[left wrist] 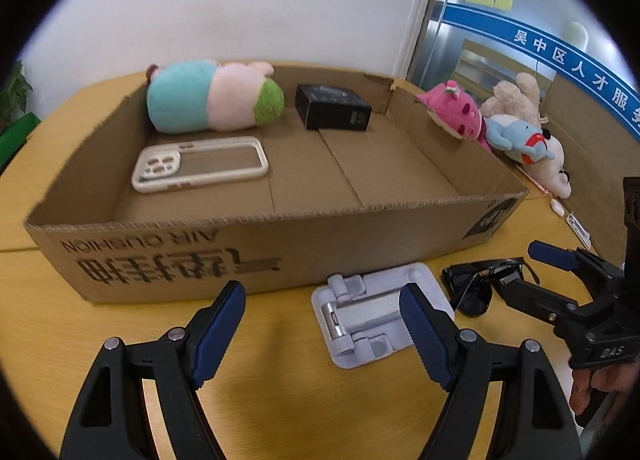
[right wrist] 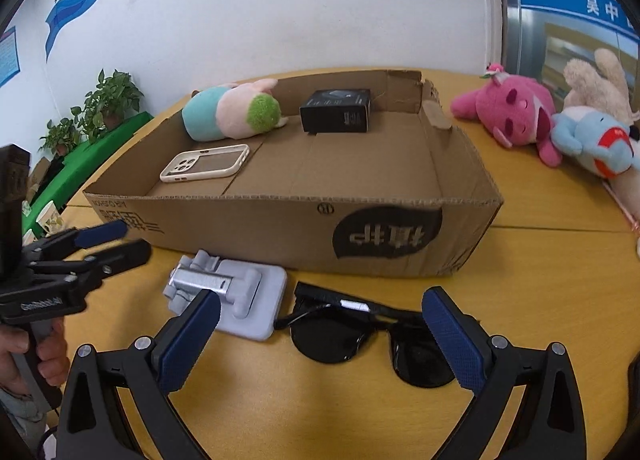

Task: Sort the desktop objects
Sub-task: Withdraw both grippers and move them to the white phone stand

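Observation:
A shallow cardboard box [left wrist: 168, 256] [right wrist: 280, 226] holds a pastel plush [left wrist: 208, 98] [right wrist: 232, 112], a white phone case [left wrist: 200, 164] [right wrist: 206, 163] and a small black box [left wrist: 332, 106] [right wrist: 336, 110]. In front of it on the yellow table lie a grey folding phone stand [left wrist: 372, 314] [right wrist: 236, 300] and black sunglasses [left wrist: 476, 284] [right wrist: 360, 332]. My left gripper [left wrist: 324, 328] [right wrist: 116, 240] is open and empty, just before the stand. My right gripper [right wrist: 320, 336] [left wrist: 524, 264] is open and empty, straddling the sunglasses.
A pile of plush toys, pink [left wrist: 452, 108] [right wrist: 516, 112], blue [left wrist: 516, 136] [right wrist: 592, 140] and beige, lies right of the box. Small white items [left wrist: 576, 224] lie near the table's right edge. Potted plants [right wrist: 100, 108] stand beyond the table at left.

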A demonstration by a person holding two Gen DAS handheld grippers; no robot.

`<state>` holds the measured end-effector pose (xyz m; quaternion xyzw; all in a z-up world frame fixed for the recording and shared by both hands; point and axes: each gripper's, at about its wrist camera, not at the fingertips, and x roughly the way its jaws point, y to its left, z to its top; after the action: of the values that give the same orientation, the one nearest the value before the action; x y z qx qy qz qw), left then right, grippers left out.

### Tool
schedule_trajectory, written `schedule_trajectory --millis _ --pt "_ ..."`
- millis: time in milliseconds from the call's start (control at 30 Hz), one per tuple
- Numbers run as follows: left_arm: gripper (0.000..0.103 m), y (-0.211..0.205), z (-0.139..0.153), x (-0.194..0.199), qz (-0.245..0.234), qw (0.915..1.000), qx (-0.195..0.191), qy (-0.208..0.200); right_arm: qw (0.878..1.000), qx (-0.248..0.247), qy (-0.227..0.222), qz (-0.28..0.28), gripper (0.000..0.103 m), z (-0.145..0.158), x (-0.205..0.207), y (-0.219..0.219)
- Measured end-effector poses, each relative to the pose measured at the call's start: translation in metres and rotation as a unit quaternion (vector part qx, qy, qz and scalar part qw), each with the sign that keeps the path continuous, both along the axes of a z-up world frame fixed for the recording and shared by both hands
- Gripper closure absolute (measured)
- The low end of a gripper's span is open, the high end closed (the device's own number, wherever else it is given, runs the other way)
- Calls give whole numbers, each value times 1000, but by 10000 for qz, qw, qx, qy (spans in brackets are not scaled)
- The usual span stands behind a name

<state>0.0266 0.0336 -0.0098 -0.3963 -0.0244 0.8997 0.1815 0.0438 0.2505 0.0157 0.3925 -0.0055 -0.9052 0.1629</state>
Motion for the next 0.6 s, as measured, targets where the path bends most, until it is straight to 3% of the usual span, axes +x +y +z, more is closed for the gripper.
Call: schedule_trajectory --millis 267,400,467,533,600 --pt "25 12 -24 -9 -81 9992 -107 -376 9998 -10 37 179 2 0 9 -3" --pt "41 11 -33 -7 -296 9984 96 -467 9997 -101 -43 214 2 -4 9 -5" --pt "44 13 -33 -3 -333 9987 -53 -389 9995 -136 -63 279 2 -5 7 -8" --pt "55 11 -33 -3 -370 9982 120 -463 9993 -160 -79 340 2 -7 6 -12" --pt "57 11 -33 -4 -393 9976 212 -522 9989 -199 -121 412 2 -8 5 -18"
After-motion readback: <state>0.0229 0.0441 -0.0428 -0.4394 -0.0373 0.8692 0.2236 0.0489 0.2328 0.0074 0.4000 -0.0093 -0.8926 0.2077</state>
